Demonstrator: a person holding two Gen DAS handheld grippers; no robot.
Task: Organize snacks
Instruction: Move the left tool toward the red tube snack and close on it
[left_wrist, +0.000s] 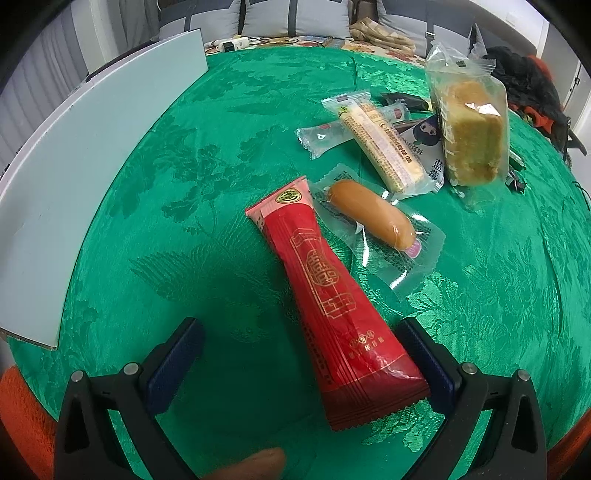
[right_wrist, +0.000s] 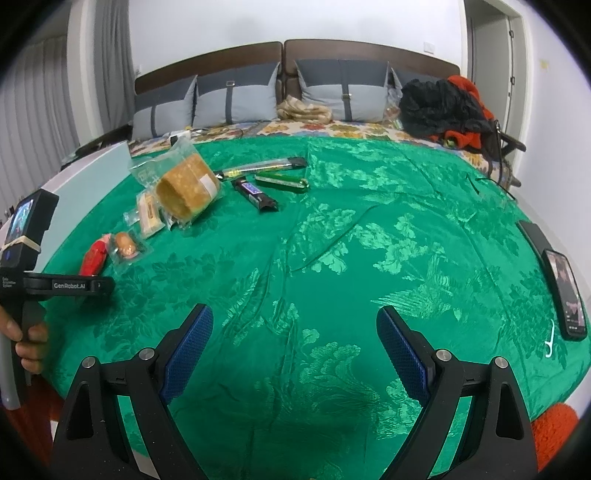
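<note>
Glossy red foil packet, clear crinkly plastic sausage wrapper, shiny green brocade cloth.

Home bedroom: headboard, grey pillows, green bedspread, curtains.

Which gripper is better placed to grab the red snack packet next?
Left. The open left gripper already straddles the red packet, one pad beside its edge. The right gripper is open over bare green cloth, far from the snacks.

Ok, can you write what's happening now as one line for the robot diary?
left claw: open, around red snack pack, not squeezing | right claw: open, empty, over green tablecloth | sausage: beside red pack
</note>
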